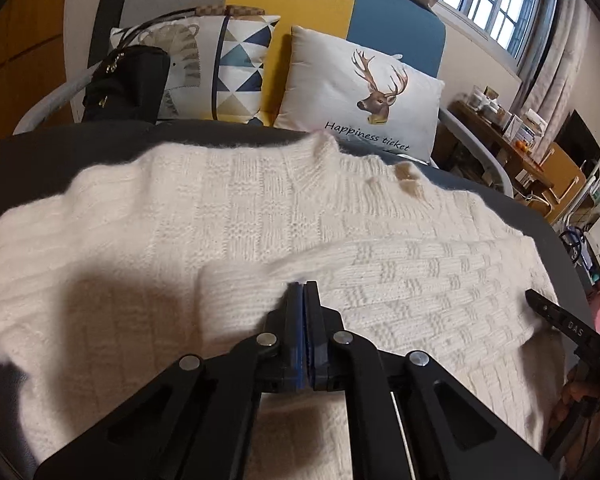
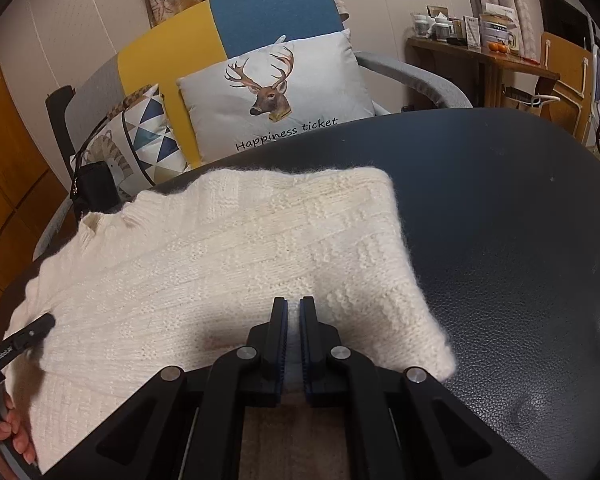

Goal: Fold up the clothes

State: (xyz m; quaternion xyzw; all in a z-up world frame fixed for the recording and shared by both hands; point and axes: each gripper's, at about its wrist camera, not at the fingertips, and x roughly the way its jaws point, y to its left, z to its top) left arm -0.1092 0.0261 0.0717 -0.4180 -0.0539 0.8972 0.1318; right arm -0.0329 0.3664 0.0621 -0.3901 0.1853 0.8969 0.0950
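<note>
A cream knitted sweater (image 1: 236, 216) lies flat on a dark leather surface (image 1: 40, 152), collar toward the cushions. It also shows in the right wrist view (image 2: 228, 248). My left gripper (image 1: 303, 285) is shut on a folded layer of the sweater, near its middle. My right gripper (image 2: 294, 302) is shut on the sweater's near edge, with a thin strip of knit between the jaws. The right gripper's finger shows at the right of the left wrist view (image 1: 548, 312); the left gripper's finger shows at the left of the right wrist view (image 2: 28, 338).
A deer cushion (image 2: 276, 96), a triangle-patterned cushion (image 1: 236, 68) and a black bag (image 1: 128, 84) sit on a sofa behind the surface. A wooden side table (image 2: 480, 56) with jars stands at the right. Bare dark leather (image 2: 520, 220) lies right of the sweater.
</note>
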